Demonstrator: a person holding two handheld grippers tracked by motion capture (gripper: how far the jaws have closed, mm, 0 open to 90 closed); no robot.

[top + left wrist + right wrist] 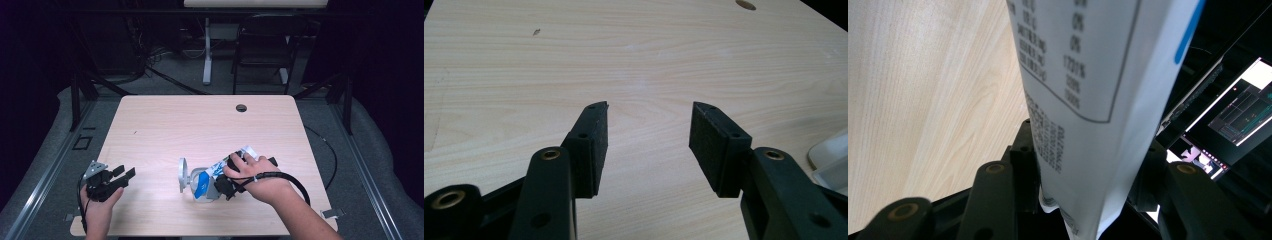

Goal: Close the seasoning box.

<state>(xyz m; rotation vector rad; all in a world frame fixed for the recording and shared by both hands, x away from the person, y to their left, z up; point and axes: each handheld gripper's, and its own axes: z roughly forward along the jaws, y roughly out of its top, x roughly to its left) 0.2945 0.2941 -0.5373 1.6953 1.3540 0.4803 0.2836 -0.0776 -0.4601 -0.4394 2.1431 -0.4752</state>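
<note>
A white packet with blue print (216, 172) hangs slantwise over the front middle of the wooden table (200, 125). My right gripper (227, 176) is shut on it, with a hand wrapped over the gripper. Up close, the packet (1083, 75) rises between the two black jaws of my right gripper (1088, 150), showing a printed table of small text. Under the packet's lower end lies a clear container (192, 181) with a round pale rim facing left. My left gripper (125, 173) rests at the front left, jaws open and nothing between them (649, 112); the container's pale edge (829, 155) shows at far right.
A cable hole (241, 107) sits near the table's far edge. Behind the table stand a dark chair (262, 45) and a white desk leg (207, 50). A black cable (295, 185) loops from my right gripper. Lit screens (1233, 115) glow beyond the packet.
</note>
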